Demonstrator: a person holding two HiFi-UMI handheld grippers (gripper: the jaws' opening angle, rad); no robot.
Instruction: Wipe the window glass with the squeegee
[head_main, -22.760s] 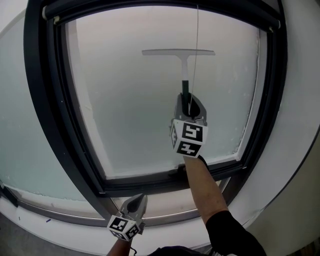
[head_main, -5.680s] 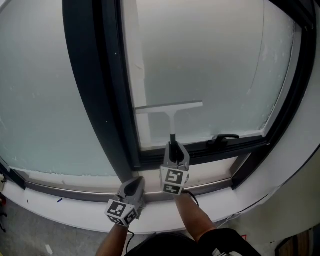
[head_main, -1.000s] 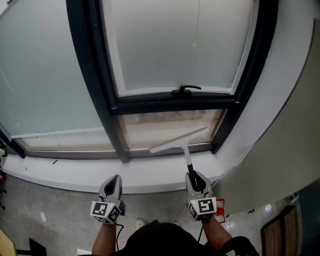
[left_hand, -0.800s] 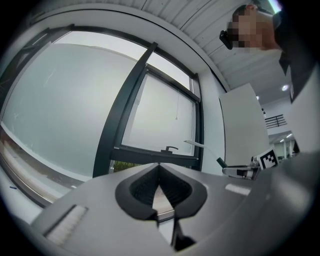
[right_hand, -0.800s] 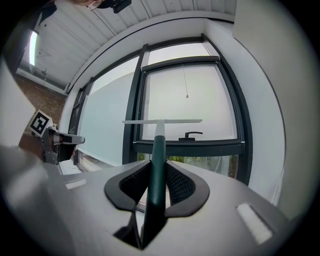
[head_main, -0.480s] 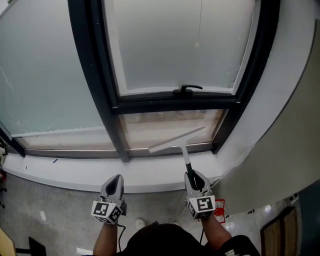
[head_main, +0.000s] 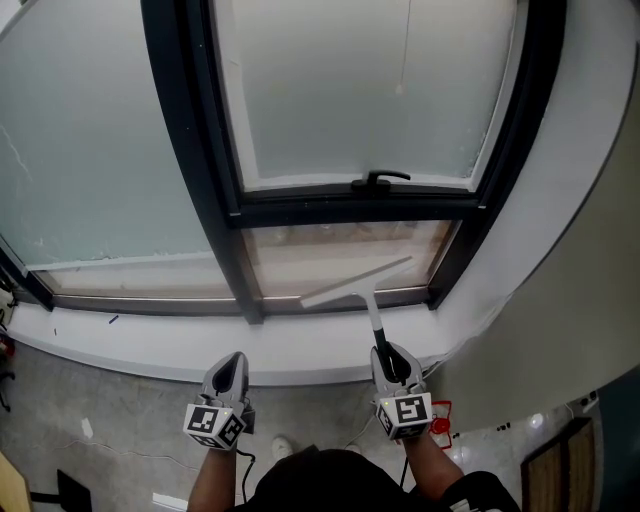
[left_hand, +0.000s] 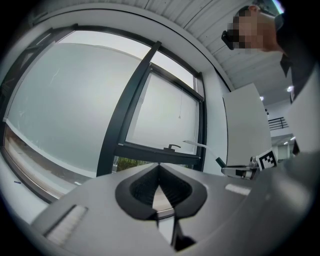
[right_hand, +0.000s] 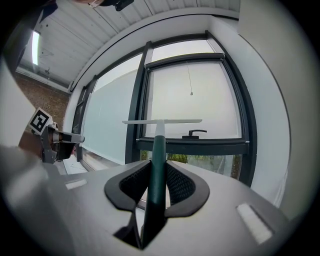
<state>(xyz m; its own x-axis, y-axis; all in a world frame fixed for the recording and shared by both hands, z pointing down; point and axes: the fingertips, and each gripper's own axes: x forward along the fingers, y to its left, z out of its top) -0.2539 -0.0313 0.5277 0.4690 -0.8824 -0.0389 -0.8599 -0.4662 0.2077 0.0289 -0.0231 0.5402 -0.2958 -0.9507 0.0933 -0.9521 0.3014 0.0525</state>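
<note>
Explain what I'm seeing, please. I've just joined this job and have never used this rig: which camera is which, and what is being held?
There is no robot arm. A person holds a two-jaw claw in each hand. The wide picture comes from a camera on the person's head, looking steeply down. The other two come from cameras riding on each claw, looking along its jaws. The right claw is shut on the dark green handle of the squeegee, whose white blade points toward the window. The left claw is shut with nothing in it. Ahead are the frosted window glass, its black frame with a handle, and a white sill below.
</note>
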